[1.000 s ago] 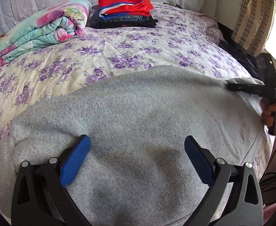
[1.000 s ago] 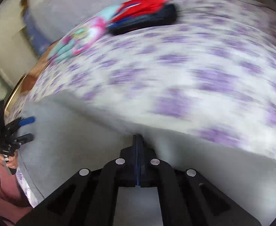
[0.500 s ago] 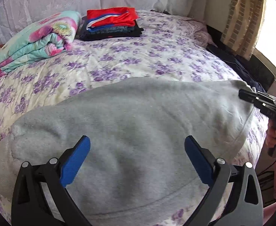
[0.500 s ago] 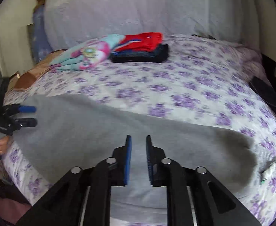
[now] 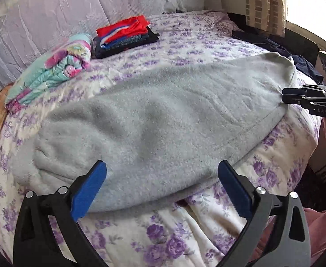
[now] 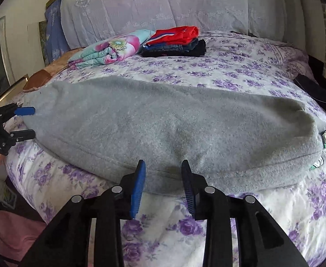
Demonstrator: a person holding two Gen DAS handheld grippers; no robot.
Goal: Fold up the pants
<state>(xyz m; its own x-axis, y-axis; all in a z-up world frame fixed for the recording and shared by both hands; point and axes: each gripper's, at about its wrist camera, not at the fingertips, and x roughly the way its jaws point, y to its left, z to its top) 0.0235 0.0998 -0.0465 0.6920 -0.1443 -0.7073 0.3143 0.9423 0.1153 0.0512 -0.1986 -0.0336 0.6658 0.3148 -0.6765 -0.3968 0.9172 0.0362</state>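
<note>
Floral bed (image 6: 263,211) carried grey pants (image 6: 163,122) at 12 o'clock of both grippers: left gripper (image 5: 161,187) jaws spread wide, right gripper (image 6: 163,187) jaws just opening, empty.

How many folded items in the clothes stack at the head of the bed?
3 visible, maybe more hidden: red garment on top, blue jeans in the middle, black garment at the bottom. The stack sits beside the floral quilt.

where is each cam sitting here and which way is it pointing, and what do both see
Left wrist view: rides the left gripper, angled down across the bed; jaws wide open over the grey pants; the right gripper and its hand sit at right.
Right wrist view: rides the right gripper, jaws just opened, nothing between them; the left gripper sits at left.
Shared: pants, floral quilt, folded clothes stack.
</note>
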